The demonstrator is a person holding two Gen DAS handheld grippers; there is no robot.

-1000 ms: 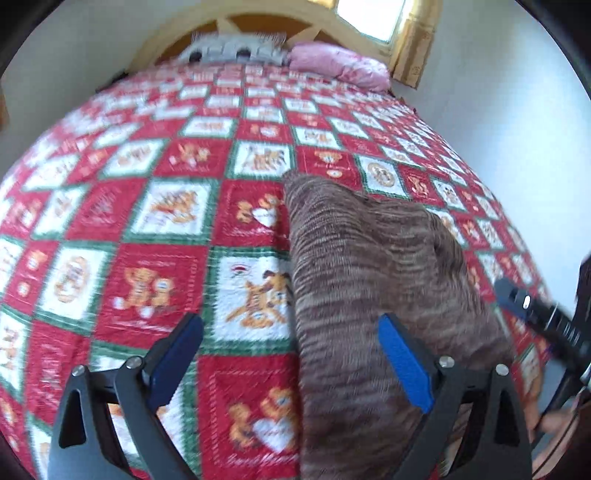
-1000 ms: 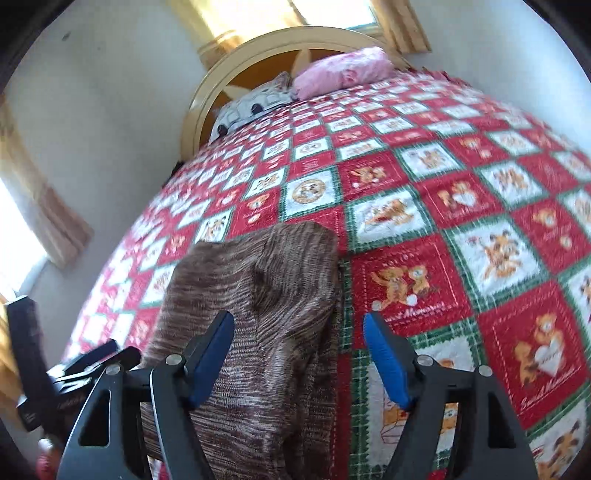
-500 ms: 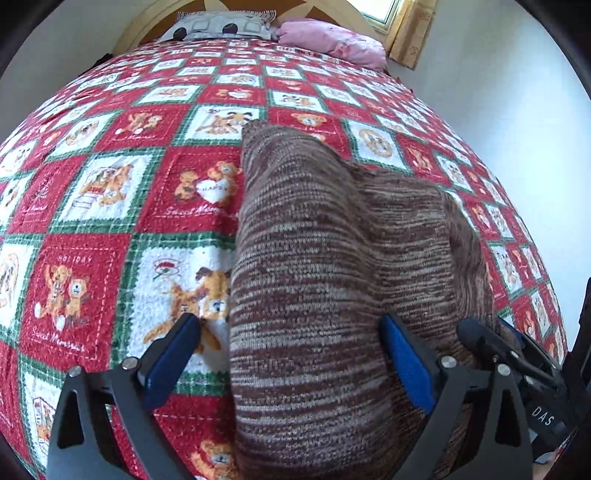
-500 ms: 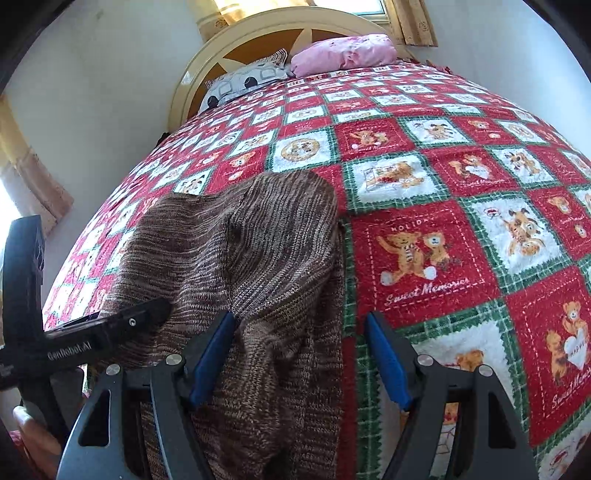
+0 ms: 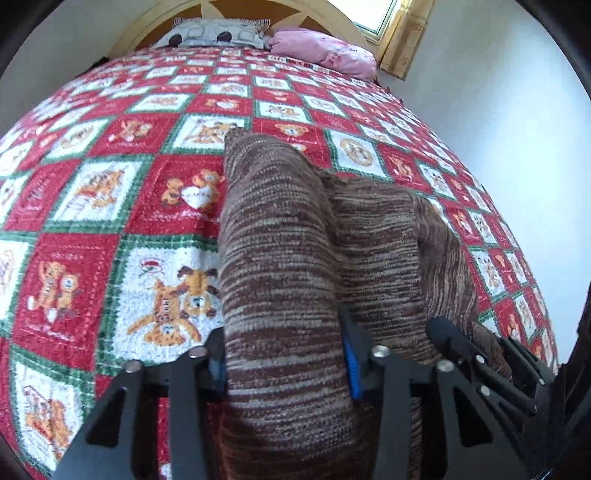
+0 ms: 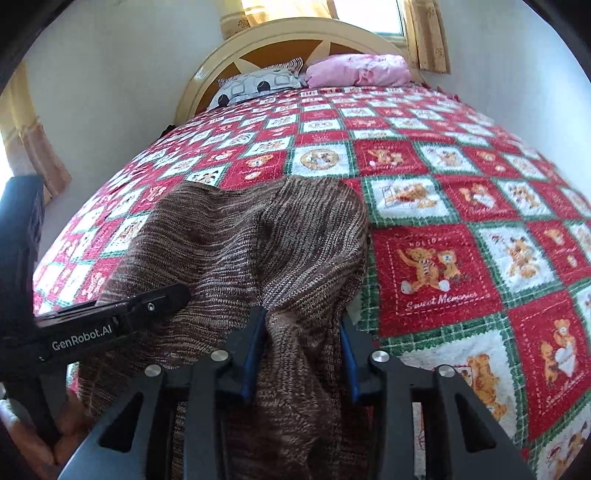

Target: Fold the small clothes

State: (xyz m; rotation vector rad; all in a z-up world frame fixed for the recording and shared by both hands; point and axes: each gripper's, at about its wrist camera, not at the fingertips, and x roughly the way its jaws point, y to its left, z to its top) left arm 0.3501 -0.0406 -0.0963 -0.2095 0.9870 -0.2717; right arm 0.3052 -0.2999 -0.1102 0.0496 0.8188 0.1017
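Note:
A brown striped knit garment [image 5: 332,236] lies folded lengthwise on the red, white and green quilted bed [image 5: 110,206]. My left gripper [image 5: 284,354] is shut on the garment's near edge, the fabric bunched between its blue pads. My right gripper [image 6: 303,354] is shut on the same garment [image 6: 258,240] at its near edge. Each gripper shows in the other's view: the right one at the lower right of the left wrist view [image 5: 480,362], the left one at the lower left of the right wrist view [image 6: 110,321].
A patterned grey pillow [image 5: 218,35] and a pink pillow [image 5: 325,51] lie at the headboard [image 6: 277,40] far away. White walls flank the bed on both sides. A curtained window [image 5: 402,33] is behind the headboard.
Both grippers moved forward onto the garment's near edge and closed on it; they were open a second ago.

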